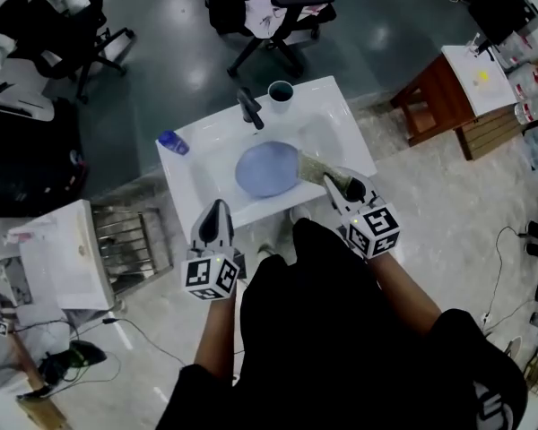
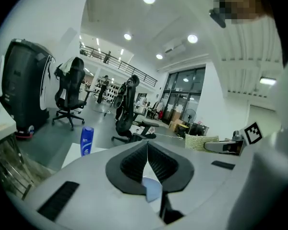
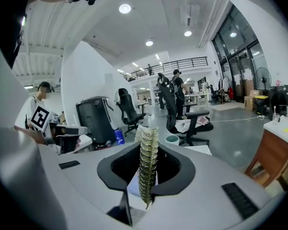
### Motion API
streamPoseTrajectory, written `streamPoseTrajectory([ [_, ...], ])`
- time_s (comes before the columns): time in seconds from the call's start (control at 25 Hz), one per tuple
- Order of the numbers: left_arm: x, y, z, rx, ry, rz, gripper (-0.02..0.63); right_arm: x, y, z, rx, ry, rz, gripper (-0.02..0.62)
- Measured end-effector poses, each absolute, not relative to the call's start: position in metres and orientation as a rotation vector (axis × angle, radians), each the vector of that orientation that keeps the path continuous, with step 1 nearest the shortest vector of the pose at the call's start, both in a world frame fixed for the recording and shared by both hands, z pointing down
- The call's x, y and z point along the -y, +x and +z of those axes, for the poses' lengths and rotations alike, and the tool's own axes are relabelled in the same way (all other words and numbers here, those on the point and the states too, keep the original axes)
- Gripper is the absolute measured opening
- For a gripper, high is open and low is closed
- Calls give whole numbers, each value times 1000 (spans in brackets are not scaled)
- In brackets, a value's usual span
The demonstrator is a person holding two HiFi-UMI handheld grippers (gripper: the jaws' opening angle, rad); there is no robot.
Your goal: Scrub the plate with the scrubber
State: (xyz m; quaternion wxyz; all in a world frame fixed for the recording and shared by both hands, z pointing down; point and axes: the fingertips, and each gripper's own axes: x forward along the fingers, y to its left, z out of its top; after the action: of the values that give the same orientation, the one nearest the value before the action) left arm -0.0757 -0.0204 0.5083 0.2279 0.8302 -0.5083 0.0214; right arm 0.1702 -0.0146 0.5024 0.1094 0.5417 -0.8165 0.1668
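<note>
A round pale-blue plate lies flat in the basin of a white sink. My right gripper hangs over the sink's front right corner, shut on a yellowish mesh scrubber whose free end reaches the plate's right rim. In the right gripper view the scrubber stands edge-on, clamped between the jaws of the right gripper. My left gripper is raised in front of the sink's near edge, shut and empty. In the left gripper view its jaws meet at the left gripper, with a sliver of the plate below.
A black faucet and a cup stand at the sink's back rim, a blue bottle on its left corner. A wire dish rack sits to the left. Office chairs stand behind, a wooden stool to the right.
</note>
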Motion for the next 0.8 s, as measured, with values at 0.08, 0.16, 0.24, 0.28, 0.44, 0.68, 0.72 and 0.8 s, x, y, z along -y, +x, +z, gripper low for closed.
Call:
streamPoseTrajectory([
  [0.08,14,-85,503,1421,2296,54,5,4,166,499,2380,1619,476,66],
  [0.16,9,-92,498,1443,2307,54,5,-5,162,495,2362,1640,462,64],
  [0.24,4,-99,494,1463,2315,54,5,-11,158,491,2353,1656,442,64],
  [0.28,2,-102,492,1470,2317,53,5,-12,156,488,2351,1665,433,63],
  [0.44,-5,-111,487,1486,2337,74,5,-18,153,481,2341,1704,408,63],
  [0.68,-18,-125,479,1502,2349,82,5,-34,155,483,2315,1757,418,63],
  [0.72,-20,-126,480,1497,2351,86,5,-37,155,484,2309,1763,419,63],
  [0.8,-24,-128,483,1491,2353,96,5,-44,155,486,2298,1771,416,63],
])
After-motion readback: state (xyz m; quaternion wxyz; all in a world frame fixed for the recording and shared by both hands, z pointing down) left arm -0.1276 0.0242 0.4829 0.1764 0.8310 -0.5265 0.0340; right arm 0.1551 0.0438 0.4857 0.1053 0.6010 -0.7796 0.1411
